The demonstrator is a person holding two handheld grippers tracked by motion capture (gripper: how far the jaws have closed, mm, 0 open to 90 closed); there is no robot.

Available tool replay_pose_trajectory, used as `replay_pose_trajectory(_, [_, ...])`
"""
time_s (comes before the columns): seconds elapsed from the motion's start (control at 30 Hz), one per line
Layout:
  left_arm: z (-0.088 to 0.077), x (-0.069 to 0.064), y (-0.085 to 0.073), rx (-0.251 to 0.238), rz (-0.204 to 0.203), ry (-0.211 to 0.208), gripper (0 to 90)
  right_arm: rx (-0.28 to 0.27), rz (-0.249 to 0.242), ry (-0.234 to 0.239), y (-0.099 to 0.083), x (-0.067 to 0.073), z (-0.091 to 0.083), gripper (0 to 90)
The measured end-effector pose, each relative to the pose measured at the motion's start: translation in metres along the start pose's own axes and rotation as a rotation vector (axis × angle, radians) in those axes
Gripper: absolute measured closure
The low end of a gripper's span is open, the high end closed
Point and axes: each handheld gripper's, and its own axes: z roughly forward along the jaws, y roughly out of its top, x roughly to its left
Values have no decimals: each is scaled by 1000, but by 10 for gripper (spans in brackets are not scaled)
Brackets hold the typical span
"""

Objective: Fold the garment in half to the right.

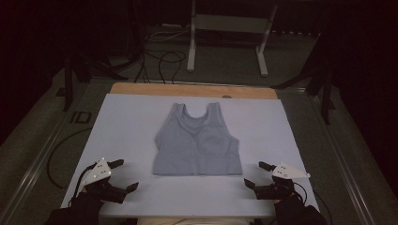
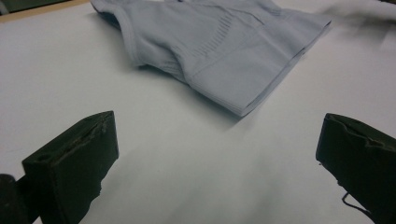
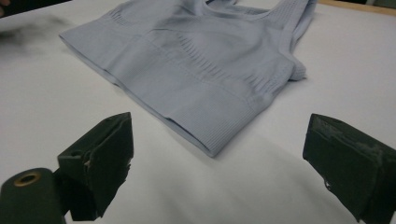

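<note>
at the near left corner of the table [image 1: 126, 122] the left hand-held gripper [image 1: 126, 174] sits with its jaws spread wide, nothing between them. in the middle lies a pale blue sports bra [image 1: 197, 143], flat, straps toward the far edge, hem toward the person. at the near right the right hand-held gripper [image 1: 254, 174] is likewise spread and empty, near the hem's corner, not touching.
</note>
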Motion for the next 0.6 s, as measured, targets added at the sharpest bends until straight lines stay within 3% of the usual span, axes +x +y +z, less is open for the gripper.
replay_pose_trajectory(0.6, [-2,-2,4,13,13,-2,1,26,-1,-49,6,2,-3,77])
